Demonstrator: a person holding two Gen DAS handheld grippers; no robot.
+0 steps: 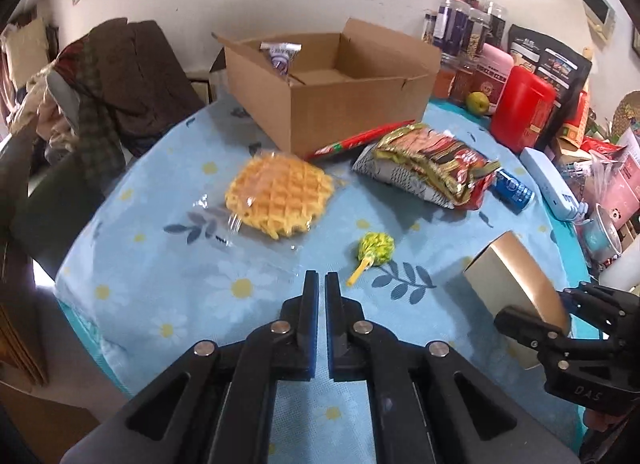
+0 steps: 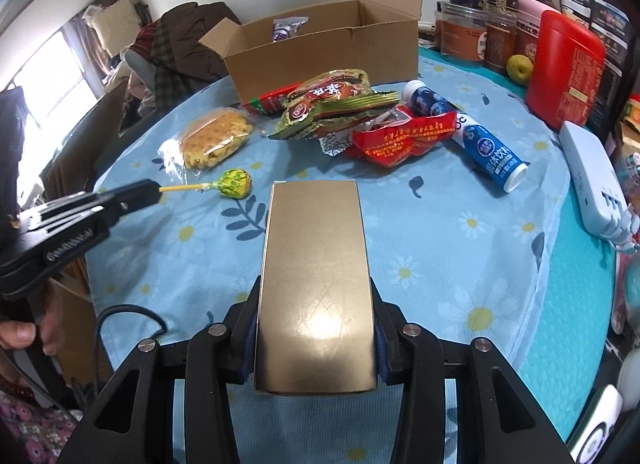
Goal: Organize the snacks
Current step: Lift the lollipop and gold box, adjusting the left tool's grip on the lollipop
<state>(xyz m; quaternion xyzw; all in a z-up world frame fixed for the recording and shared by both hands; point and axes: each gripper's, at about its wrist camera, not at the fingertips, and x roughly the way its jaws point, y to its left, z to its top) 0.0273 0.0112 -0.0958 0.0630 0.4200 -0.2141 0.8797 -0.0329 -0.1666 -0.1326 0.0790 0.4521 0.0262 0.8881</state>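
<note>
Gold box gripped by right fingers; left fingers closed, empty, near lollipop.

Wrapped waffle, green lollipop and a pile of snack packets are laid flat just in front of the open cardboard box

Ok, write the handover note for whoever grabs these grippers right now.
Left gripper: shut, empty, just short of the lollipop stick.
Right gripper: shut on the gold box, held above the table.
Cardboard box: one purple packet inside.
Still out on the table: waffle, lollipop, snack bags, long red packet, blue bottles.
Left to do: box the gold box, then the rest.
</note>
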